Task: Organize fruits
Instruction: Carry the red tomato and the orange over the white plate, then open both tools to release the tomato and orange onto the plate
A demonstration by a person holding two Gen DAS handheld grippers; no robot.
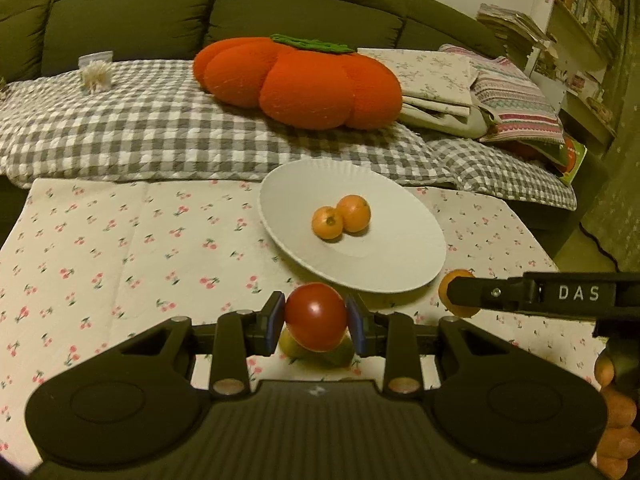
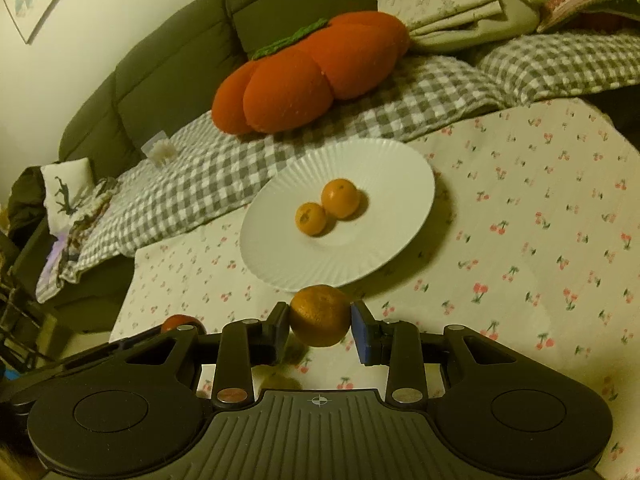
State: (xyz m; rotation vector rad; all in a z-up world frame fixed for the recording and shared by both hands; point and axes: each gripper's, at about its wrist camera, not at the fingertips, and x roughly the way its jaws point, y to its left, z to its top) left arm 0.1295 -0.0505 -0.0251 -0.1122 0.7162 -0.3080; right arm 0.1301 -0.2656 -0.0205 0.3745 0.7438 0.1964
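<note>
The left claw (image 1: 316,317) grips a red tomato (image 1: 315,316) between its blue pads, just short of the near rim of the white plate (image 1: 384,268). The right claw (image 2: 320,322) is clamped on a mandarin (image 2: 320,315), also beside that near rim. Two small oranges (image 2: 327,206) sit touching each other near the plate's middle, with bare plate all round them. The plate lies toward the far edge of the table (image 1: 120,248), next to the checked blanket (image 1: 140,128). The cherry-print cloth is open toward the table's left and right edges.
</note>
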